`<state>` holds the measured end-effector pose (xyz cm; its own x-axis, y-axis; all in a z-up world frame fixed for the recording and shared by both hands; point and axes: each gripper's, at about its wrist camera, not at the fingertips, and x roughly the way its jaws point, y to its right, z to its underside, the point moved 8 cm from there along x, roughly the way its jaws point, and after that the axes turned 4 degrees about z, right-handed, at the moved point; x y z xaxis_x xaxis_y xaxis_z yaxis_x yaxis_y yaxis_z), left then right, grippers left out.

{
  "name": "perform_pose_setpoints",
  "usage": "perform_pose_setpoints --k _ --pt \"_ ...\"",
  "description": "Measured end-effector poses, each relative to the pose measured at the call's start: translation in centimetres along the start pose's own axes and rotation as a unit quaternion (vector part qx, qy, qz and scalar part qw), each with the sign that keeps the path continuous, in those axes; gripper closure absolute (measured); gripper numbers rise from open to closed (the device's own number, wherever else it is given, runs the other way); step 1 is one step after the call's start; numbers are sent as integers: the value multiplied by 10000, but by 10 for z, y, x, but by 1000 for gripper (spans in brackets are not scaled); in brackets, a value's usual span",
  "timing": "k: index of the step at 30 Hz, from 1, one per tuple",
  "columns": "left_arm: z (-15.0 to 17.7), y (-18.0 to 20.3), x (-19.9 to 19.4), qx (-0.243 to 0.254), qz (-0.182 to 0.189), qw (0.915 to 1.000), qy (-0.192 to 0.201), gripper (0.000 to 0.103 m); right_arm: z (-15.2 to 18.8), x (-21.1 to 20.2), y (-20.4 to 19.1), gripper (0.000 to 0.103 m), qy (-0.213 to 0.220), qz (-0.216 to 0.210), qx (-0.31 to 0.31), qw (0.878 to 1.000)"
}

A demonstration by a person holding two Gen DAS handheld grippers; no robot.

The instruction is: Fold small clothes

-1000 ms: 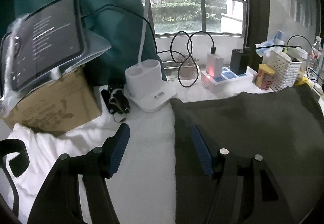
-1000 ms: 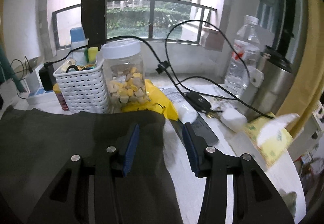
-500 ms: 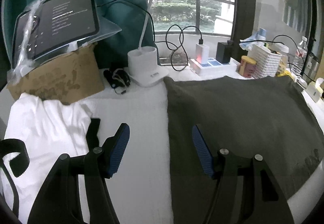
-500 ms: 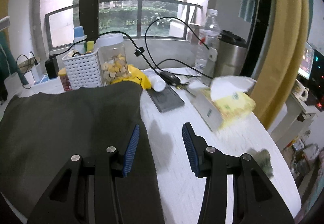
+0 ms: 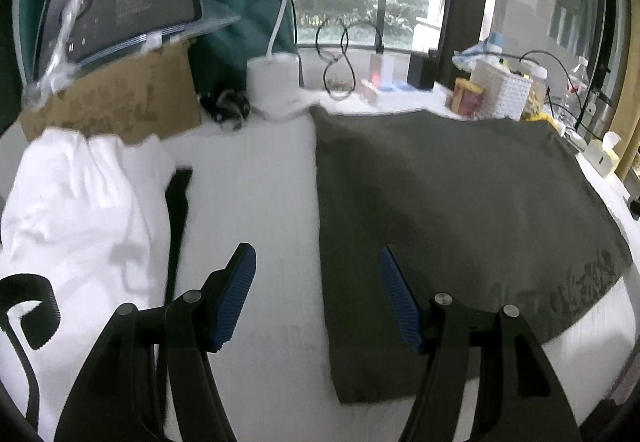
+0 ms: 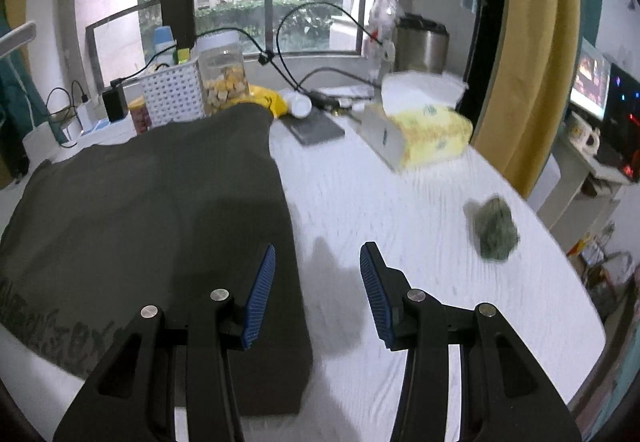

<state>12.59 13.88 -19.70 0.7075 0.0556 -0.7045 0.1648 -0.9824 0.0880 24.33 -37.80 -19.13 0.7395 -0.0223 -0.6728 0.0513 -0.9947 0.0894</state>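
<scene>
White wood-grain table (image 6: 400, 226). Flat on it: dark olive T-shirt (image 5: 452, 202). Left of shirt: crumpled white garment (image 5: 76, 210). Right of shirt: yellow tissue pack (image 6: 424, 134), grey slab (image 6: 316, 128), small green crumpled lump (image 6: 496, 228). Behind shirt: white perforated basket (image 6: 172, 96).

I see a matt dark olive cloth garment (image 5: 452, 194) lying on what looks like a white, finely textured table covering (image 6: 400, 210). My grippers' ribbed blue pads (image 6: 260, 298) sit on black matt plastic fingers (image 5: 192, 346); the cardboard box (image 5: 120, 102) looks rough.
</scene>
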Motion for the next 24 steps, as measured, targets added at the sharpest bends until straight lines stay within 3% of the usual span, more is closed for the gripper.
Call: perform_pose_setpoints --k 5,7,9,16,19,22,24 --pt "22 3 -3 -165 200 9996 -147 38 28 -1 2 56 -217 -175 115 9995" --pt "30 4 -4 -319 315 9988 -186 27 38 -1 0 56 -302 -291 156 9990" --pt "36 5 -6 -456 429 9978 -200 23 45 -2 1 56 -335 -349 263 9985" --pt "52 17 -1 -373 666 9960 -458 23 61 -2 -4 56 -531 -687 435 9953" --pt "59 19 6 -269 598 9961 -588 23 62 -4 -11 45 -464 -755 409 9952" --pt "61 22 6 -153 492 9973 -514 24 65 -7 -19 44 -451 -804 365 9951" --pt "62 26 6 -15 373 9981 -497 32 67 -10 -27 44 -429 -866 235 9950"
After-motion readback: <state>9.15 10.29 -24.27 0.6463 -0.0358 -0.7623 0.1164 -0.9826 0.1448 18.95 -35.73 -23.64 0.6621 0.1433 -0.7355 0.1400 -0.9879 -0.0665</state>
